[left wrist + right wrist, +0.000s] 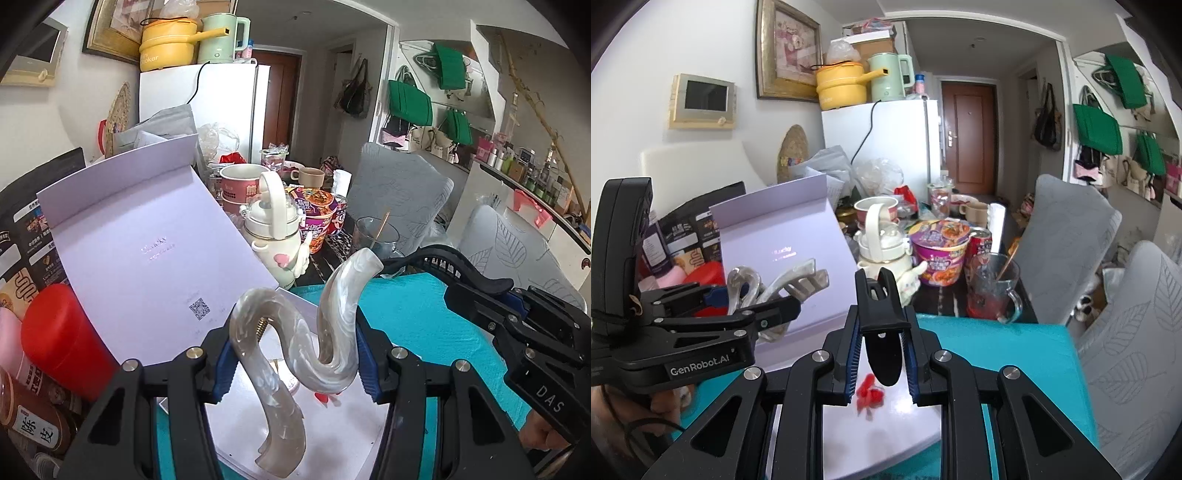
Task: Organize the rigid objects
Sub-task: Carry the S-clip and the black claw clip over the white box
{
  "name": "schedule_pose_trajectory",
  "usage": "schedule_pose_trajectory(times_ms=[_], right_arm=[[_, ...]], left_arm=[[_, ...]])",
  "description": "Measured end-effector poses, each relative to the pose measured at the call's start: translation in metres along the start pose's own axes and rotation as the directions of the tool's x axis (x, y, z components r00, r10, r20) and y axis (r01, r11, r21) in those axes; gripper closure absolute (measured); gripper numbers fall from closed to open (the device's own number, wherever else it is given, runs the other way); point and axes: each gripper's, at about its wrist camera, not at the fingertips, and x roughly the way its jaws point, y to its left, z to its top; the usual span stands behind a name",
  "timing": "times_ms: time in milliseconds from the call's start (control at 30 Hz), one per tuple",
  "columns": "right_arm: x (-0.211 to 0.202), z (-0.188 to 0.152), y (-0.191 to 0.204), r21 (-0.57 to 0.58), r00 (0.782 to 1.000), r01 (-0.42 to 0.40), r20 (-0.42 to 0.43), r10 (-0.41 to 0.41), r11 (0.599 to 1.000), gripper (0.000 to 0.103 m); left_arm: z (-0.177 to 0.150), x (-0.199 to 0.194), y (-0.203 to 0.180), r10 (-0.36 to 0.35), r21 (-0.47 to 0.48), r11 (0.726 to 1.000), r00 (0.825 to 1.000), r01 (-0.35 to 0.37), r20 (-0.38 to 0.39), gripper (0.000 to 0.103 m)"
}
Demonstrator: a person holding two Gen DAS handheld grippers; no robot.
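Note:
My left gripper (295,360) is shut on a pearly white hair claw clip (317,332) and holds it above the open white gift box (354,432). The same clip (783,284) and the left gripper show at the left of the right wrist view. My right gripper (881,354) is shut on a black hair clip (882,332) and holds it over the box base (905,421), where a small red object (868,397) lies. The black clip (454,266) in the right gripper also shows at the right of the left wrist view.
The box's lavender lid (147,258) stands open at the left. A red cylinder (62,339) and snack packets lie beside it. A white kettle-shaped bottle (882,243), noodle cups (940,247), a glass mug (993,291) and grey chairs (1067,251) stand behind the teal mat (1008,354).

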Motion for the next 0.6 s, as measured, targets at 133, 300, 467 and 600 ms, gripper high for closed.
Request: schedule_pose_trajectory(times_ms=[133, 300, 467, 600], right_arm=[[0.015, 0.000, -0.002, -0.011, 0.999, -0.027, -0.018, 0.027, 1.000, 0.082], [0.035, -0.006, -0.005, -0.007, 0.997, -0.041, -0.068, 0.041, 0.999, 0.082], [0.057, -0.016, -0.006, -0.019, 0.992, -0.032, -0.127, 0.029, 0.999, 0.082], [0.072, -0.023, -0.007, -0.032, 0.984, -0.037, -0.178, 0.030, 0.999, 0.082]], left_arm=[[-0.002, 0.014, 0.007, 0.021, 0.009, 1.000, 0.999, -0.021, -0.035, 0.049], [-0.006, 0.035, 0.013, 0.025, -0.003, 1.000, 0.996, -0.025, -0.091, 0.049], [-0.013, 0.057, 0.015, 0.021, -0.003, 1.000, 0.988, -0.022, -0.155, 0.049], [-0.020, 0.072, 0.017, 0.041, 0.001, 0.999, 0.980, -0.041, -0.195, 0.049]])
